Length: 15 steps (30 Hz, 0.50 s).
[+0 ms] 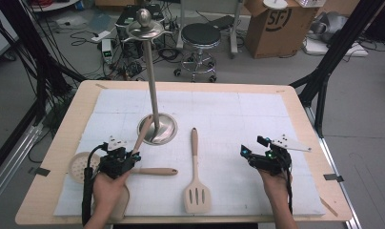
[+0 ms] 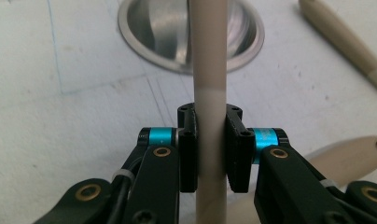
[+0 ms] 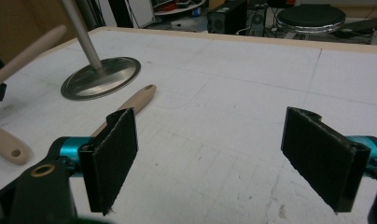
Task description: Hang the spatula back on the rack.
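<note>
1. Gripping a beige utensil handle [image 2: 210, 93], the left gripper [image 2: 210, 149] has its jaws clamped on it just near the steel stand [image 1: 156, 128].
2. Hanging is not yet done — slotted spatula [image 1: 196, 183] and skimmer [image 1: 81, 167] lie on the counter [image 1: 295, 100].
3. Right gripper [image 3: 224, 154] hovers, jaws wide apart — empty.
</note>
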Tool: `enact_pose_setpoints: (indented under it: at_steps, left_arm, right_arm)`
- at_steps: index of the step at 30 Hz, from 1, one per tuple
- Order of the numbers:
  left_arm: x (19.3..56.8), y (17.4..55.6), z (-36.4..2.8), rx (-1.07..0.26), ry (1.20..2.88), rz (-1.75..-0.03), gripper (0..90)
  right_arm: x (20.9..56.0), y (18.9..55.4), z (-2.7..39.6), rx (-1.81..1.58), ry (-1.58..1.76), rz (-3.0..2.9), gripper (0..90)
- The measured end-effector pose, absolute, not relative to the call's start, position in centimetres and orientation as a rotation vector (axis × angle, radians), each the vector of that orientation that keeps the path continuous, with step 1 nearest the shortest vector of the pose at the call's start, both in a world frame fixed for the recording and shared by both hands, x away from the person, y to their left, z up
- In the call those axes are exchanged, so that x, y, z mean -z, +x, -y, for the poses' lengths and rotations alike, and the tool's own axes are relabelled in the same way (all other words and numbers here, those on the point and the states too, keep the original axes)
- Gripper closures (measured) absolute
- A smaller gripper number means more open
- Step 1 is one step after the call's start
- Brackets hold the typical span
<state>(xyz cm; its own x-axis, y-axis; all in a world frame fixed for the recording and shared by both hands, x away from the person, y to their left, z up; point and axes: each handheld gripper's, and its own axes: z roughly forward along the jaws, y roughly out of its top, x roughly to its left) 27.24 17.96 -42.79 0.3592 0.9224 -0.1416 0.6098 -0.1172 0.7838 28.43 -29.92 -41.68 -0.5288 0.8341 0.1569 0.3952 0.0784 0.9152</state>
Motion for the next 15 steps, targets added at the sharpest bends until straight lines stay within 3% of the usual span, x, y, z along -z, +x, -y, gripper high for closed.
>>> enact_pose_setpoints:
  at_steps: [7,15]
  left_arm:
    - [41.5,27.0,-19.2,-0.476,1.697,-1.254,78.2]
    - [39.4,25.9,-19.4,-0.566,1.634,-1.107,78.2]
  right_arm:
    - [41.7,28.4,29.8,-1.439,1.214,-1.957,17.6]
    - [41.7,28.4,29.9,-1.438,1.214,-1.955,17.6]
